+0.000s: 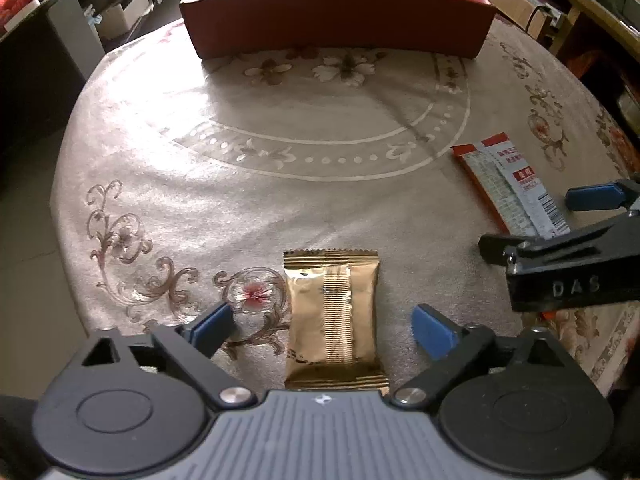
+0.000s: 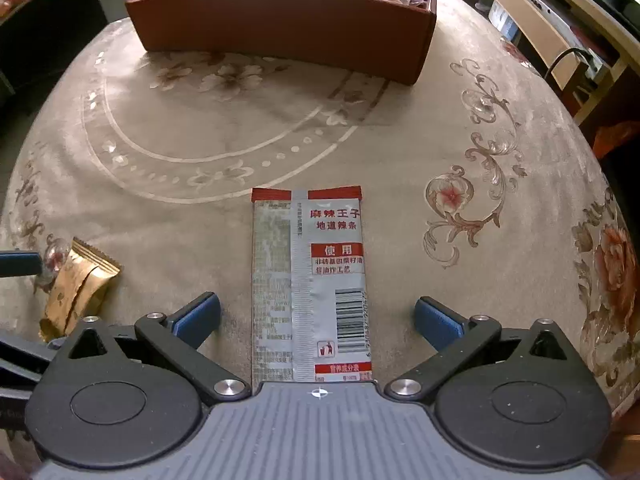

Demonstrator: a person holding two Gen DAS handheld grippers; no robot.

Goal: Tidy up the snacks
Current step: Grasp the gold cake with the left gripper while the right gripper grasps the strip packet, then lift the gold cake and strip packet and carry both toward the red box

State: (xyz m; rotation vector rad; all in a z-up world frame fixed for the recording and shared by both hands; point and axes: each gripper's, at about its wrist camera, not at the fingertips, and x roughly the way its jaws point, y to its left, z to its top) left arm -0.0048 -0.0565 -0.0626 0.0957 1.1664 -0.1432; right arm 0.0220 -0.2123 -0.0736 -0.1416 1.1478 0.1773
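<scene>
Gold wrapper first: the gold snack pack [image 1: 334, 318] lies flat on the counter [image 1: 248, 208], right between the two blue fingers [image 1: 212, 326] of the left tool [image 1: 322, 326]. The fingers stand wide apart, one on each side of the pack, and neither one touches it. The left tool holds nothing.

The long red and silver snack pack [image 2: 310, 284] lies flat too, with its back side and barcode up. It sits between the blue fingers [image 2: 438, 322] of the right tool [image 2: 318, 318], and its near end runs under the tool's body. These fingers are also spread wide and do not touch the pack. The right tool holds nothing.

The two tools sit side by side, the gold pack to the left of the long one. In the left view, the right tool shows at the right edge, beside the long pack.

Farther back, past the round flower pattern on the cloth, stands a red-brown box [image 2: 288, 28]. More snack bags lie inside it.
</scene>
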